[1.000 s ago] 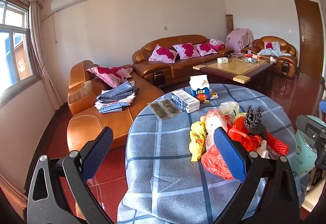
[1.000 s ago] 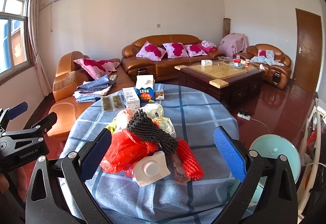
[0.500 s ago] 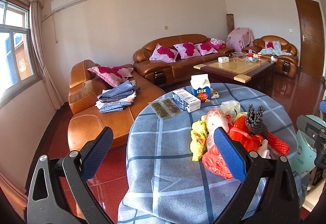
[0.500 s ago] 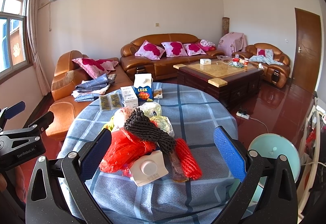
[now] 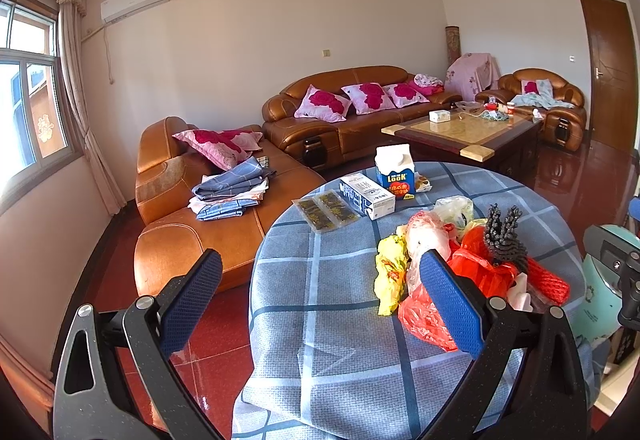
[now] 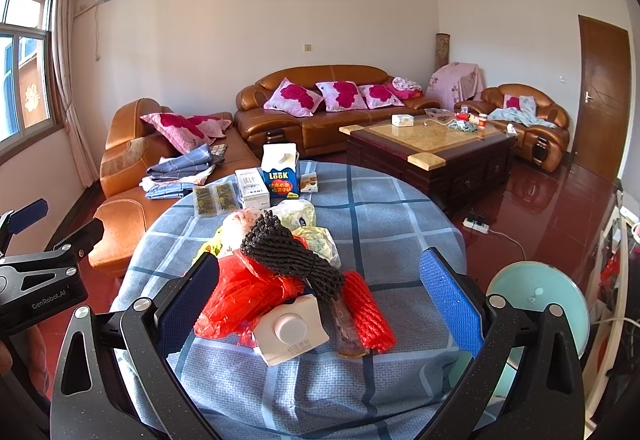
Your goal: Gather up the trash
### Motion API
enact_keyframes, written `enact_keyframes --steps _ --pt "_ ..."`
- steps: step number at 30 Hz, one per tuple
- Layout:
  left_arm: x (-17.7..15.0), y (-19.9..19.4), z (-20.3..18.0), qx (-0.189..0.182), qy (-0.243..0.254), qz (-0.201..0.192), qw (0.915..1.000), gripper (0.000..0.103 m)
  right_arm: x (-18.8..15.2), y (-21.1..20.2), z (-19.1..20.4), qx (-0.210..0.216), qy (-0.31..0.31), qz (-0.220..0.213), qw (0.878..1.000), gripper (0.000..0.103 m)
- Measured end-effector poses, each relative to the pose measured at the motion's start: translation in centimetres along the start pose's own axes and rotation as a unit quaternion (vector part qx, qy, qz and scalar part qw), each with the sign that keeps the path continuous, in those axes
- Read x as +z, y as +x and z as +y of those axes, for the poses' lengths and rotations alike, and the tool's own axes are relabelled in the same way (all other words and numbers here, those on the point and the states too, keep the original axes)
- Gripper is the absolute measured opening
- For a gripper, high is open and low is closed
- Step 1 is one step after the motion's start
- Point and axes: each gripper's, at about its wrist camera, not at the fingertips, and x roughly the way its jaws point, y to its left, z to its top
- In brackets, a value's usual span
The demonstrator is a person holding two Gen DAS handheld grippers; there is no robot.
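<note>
A pile of trash lies on a round table with a blue checked cloth: a red plastic bag, black foam netting, red foam netting, a crushed white carton with a cap, and yellow wrappers. Behind it are a blue LOOK carton, a white box and two dark packets. My right gripper is open and empty, just in front of the pile. My left gripper is open and empty at the table's left edge, its right finger beside the red bag.
Brown leather sofas with pink cushions line the back wall and left side. A dark coffee table stands behind the round table. A pale green fan stands at the right. The floor is glossy red tile.
Both grippers have drifted slightly; the pile sits a little lower and nearer in the right wrist view. Nothing was picked up.
</note>
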Motion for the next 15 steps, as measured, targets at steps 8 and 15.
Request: enact_keyframes --steps 8,15 --pt "-0.14 0.17 -0.01 0.001 0.000 0.001 1.0000 0.097 -0.12 0.07 -0.37 0.001 0.001 0.001 1.000 0.099" --pt "-0.40 0.34 0.12 0.001 0.001 0.002 1.0000 0.097 -0.09 0.07 -0.28 0.000 0.000 0.001 1.000 0.099"
